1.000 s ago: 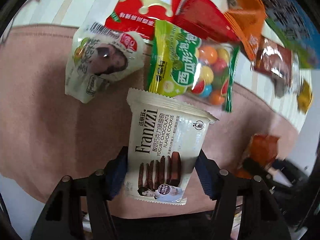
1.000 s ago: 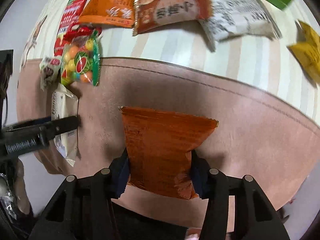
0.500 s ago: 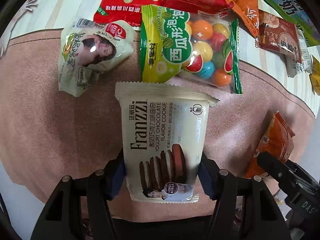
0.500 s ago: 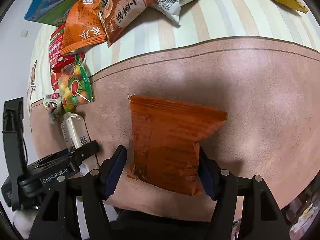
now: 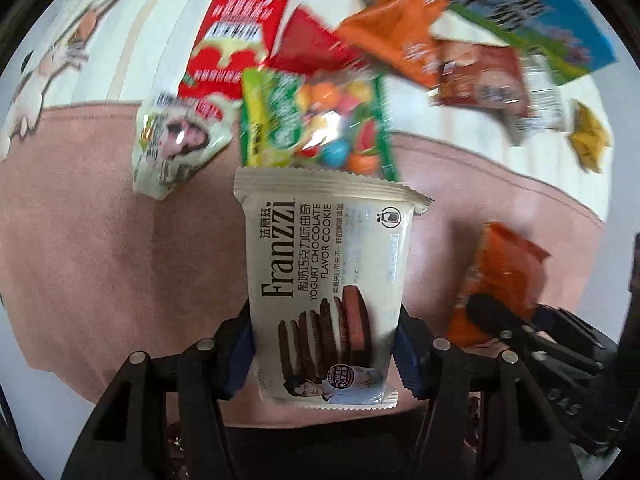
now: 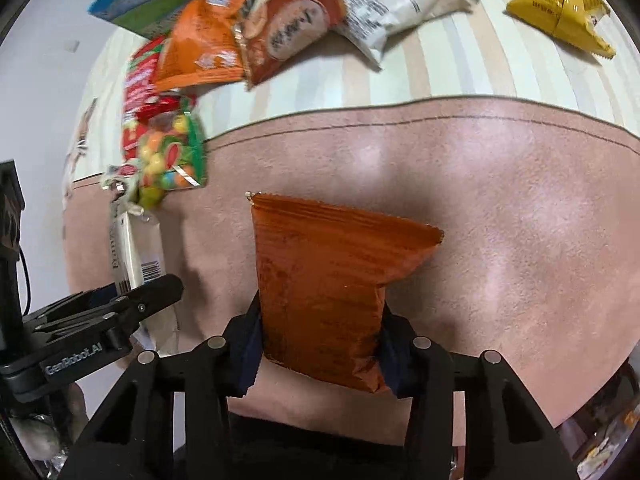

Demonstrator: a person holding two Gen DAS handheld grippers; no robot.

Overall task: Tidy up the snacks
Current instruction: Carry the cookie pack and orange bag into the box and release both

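My left gripper (image 5: 324, 340) is shut on a cream Franzzi chocolate cookie pack (image 5: 328, 280), held over the pink mat (image 5: 100, 240). My right gripper (image 6: 320, 340) is shut on an orange-brown snack bag (image 6: 324, 280), also over the pink mat (image 6: 500, 220). Each gripper shows in the other's view: the right one with its orange bag (image 5: 500, 276) at the lower right, the left one (image 6: 100, 320) with the cookie pack (image 6: 136, 256) at the lower left.
A green pack of coloured gum balls (image 5: 316, 120), a pale pouch with a face (image 5: 176, 144) and red packs (image 5: 240, 36) lie at the mat's far edge. Orange, brown, white (image 6: 400, 0) and yellow (image 6: 560, 4) packs lie on the striped cloth beyond.
Both grippers have kept their packs. The left view has pulled back and tilted, so the far snacks look smaller and blurred. The right gripper has come closer to the left one.
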